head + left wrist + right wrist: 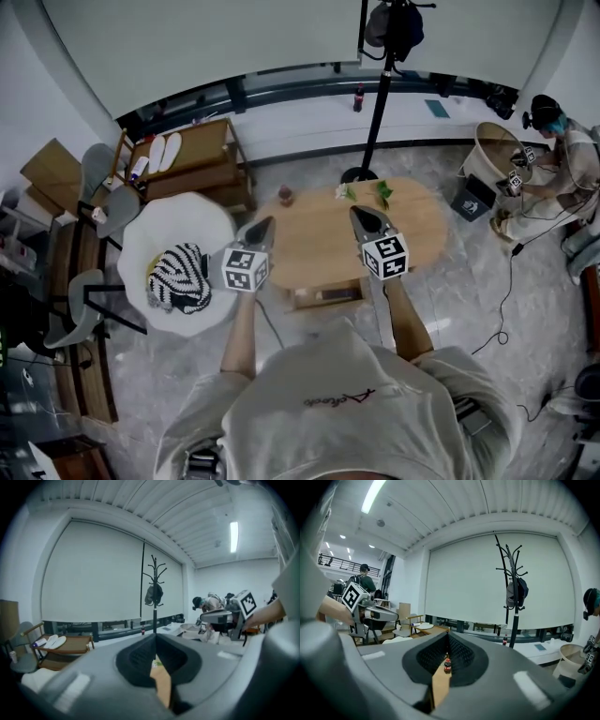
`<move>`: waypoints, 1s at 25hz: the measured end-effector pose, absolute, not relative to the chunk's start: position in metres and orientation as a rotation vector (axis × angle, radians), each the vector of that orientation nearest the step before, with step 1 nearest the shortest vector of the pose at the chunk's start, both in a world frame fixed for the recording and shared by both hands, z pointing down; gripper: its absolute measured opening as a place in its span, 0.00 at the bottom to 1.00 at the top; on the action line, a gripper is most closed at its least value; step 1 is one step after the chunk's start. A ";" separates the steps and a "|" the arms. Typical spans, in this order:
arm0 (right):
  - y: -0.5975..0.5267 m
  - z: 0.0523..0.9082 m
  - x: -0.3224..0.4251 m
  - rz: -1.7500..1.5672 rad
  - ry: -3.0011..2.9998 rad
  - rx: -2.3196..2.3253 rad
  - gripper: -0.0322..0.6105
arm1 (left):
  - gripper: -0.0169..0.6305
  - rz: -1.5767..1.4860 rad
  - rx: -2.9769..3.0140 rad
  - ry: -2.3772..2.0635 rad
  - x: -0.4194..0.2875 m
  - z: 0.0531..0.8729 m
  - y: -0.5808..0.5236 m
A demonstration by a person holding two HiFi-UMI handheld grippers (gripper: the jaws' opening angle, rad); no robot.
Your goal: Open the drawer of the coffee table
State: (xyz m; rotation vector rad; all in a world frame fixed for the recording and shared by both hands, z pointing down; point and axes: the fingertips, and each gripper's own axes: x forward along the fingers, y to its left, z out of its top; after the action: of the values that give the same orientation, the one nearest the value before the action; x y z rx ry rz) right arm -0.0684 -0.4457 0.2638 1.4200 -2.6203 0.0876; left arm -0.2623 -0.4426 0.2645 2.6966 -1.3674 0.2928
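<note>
The oval wooden coffee table stands in front of me in the head view. Its drawer shows under the near edge; how far out it stands I cannot tell. My left gripper and right gripper are held up side by side over the tabletop, both shut and holding nothing. The left gripper points nearly level, and a strip of the table shows below its shut jaws. Below the shut right gripper I see a small dark bottle on the tabletop.
On the table stand a small bottle and flowers. A white round seat with a striped bag is at the left, with a wooden lounge chair behind it. A coat stand rises beyond the table. A person crouches at the right beside a tub.
</note>
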 end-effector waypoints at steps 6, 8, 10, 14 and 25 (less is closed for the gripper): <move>-0.448 0.259 -0.063 0.044 -2.628 1.393 0.06 | 0.03 0.278 2.707 -1.383 -0.248 0.260 -0.446; -0.450 0.257 -0.059 0.040 -2.635 1.386 0.06 | 0.03 0.283 2.706 -1.391 -0.243 0.260 -0.447; -0.450 0.255 -0.055 0.041 -2.642 1.382 0.06 | 0.03 0.290 2.706 -1.397 -0.238 0.260 -0.446; -0.451 0.254 -0.050 0.042 -2.640 1.387 0.06 | 0.03 0.293 2.711 -1.403 -0.235 0.257 -0.445; -0.448 0.255 -0.047 0.074 -2.665 1.380 0.06 | 0.03 0.293 2.713 -1.417 -0.229 0.254 -0.441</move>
State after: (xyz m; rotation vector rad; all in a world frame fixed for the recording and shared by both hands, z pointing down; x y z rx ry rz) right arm -0.0466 -0.4477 0.2550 1.3800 -2.6654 0.0741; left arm -0.2289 -0.4411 0.2540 2.7130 -1.4169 0.2926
